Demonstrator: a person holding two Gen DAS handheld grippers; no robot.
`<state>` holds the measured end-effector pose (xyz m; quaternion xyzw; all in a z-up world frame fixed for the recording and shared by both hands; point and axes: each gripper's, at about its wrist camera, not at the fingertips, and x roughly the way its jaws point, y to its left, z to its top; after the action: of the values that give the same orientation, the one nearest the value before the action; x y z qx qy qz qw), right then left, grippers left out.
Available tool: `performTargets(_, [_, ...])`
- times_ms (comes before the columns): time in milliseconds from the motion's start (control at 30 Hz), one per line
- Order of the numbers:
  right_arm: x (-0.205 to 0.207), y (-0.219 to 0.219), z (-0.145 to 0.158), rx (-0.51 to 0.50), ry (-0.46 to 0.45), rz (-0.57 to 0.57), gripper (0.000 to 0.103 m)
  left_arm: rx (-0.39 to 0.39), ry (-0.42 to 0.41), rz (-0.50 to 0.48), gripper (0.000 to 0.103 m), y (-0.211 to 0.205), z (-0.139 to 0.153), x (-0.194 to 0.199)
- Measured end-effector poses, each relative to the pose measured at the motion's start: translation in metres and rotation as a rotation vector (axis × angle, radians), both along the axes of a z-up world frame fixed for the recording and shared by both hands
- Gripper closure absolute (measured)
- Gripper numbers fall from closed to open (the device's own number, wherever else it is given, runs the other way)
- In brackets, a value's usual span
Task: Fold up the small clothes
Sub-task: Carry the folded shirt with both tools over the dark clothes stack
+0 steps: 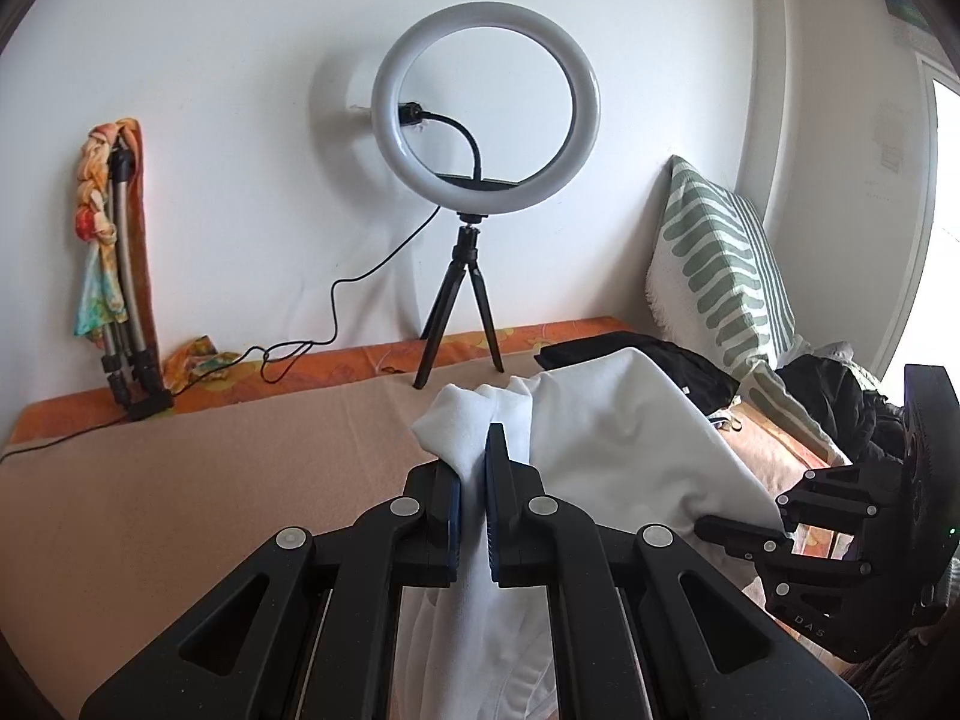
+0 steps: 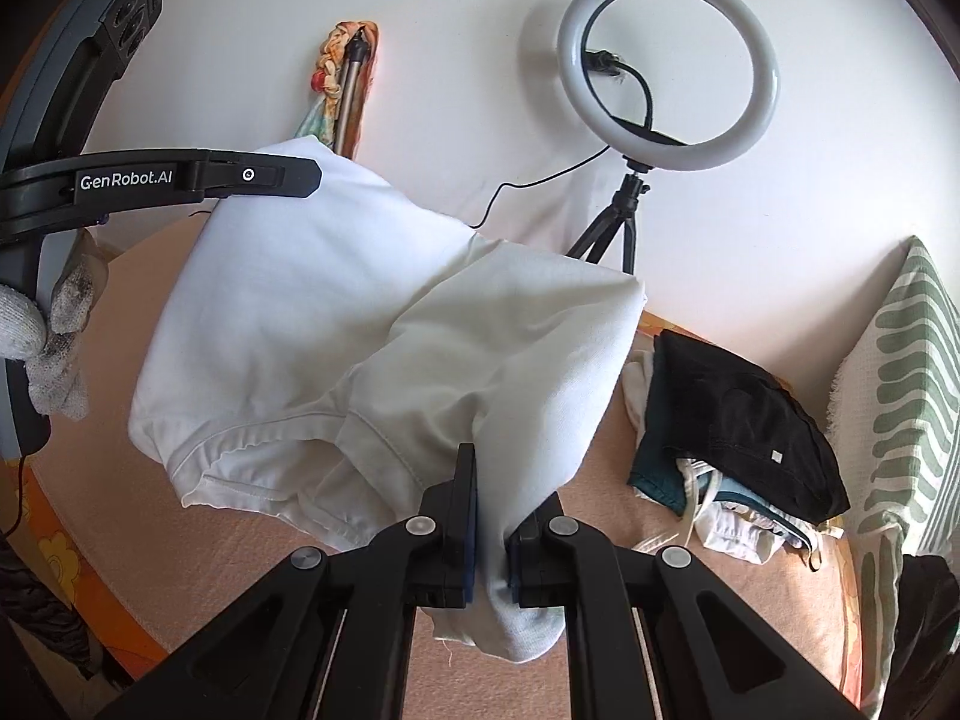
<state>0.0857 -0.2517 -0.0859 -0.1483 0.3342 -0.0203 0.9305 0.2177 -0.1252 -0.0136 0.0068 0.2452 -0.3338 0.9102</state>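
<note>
- The left gripper [image 1: 474,480], at the bottom centre of the left wrist view, is clamped on a bunched edge of the white garment [image 1: 600,420], which rises in a peak between its blue pads.
- The right gripper [image 2: 492,516], at the bottom centre of the right wrist view, pinches another part of the same white garment [image 2: 360,312]; a tuft of cloth pokes out beneath its jaws.
- In the right wrist view the garment hangs spread across the middle of the frame, above the peach blanket [image 2: 690,588], its stitched hems at lower left.
- The left gripper [image 2: 300,177] enters from the left edge there, its tip at the garment's upper left corner, held by a gloved hand [image 2: 42,330].
- A pile of dark and light clothes [image 2: 738,438] lies at centre right, just beside a green-patterned pillow [image 2: 900,372].
- A ring light [image 1: 486,108] on a small tripod stands against the white wall, upper centre of the left wrist view.
</note>
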Motion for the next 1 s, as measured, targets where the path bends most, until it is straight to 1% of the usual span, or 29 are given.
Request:
performTargets(267, [-0.006, -0.052, 0.023, -0.060, -0.047, -0.081, 0.098, -0.038, -0.039, -0.071, 0.098, -0.066, 0.026, 0.016])
performTargets(467, [-0.007, -0.107, 0.041, -0.110, -0.071, -0.168, 0.098, -0.067, -0.049, -0.126, 0.098, -0.123, 0.037, 0.028])
performTargets(733, [0.002, -0.183, 0.059, -0.182, -0.071, -0.270, 0.098, -0.084, -0.046, -0.181, 0.098, -0.193, 0.040, 0.045])
performTargets(933, [0.017, -0.231, 0.064, -0.232, -0.056, -0.325, 0.098, -0.080, -0.053, -0.185, 0.100, -0.228, 0.039, 0.062])
performTargets(1000, [0.023, -0.245, 0.064, -0.229, -0.052, -0.339, 0.098, -0.068, -0.061, -0.185, 0.100, -0.240, 0.036, 0.068])
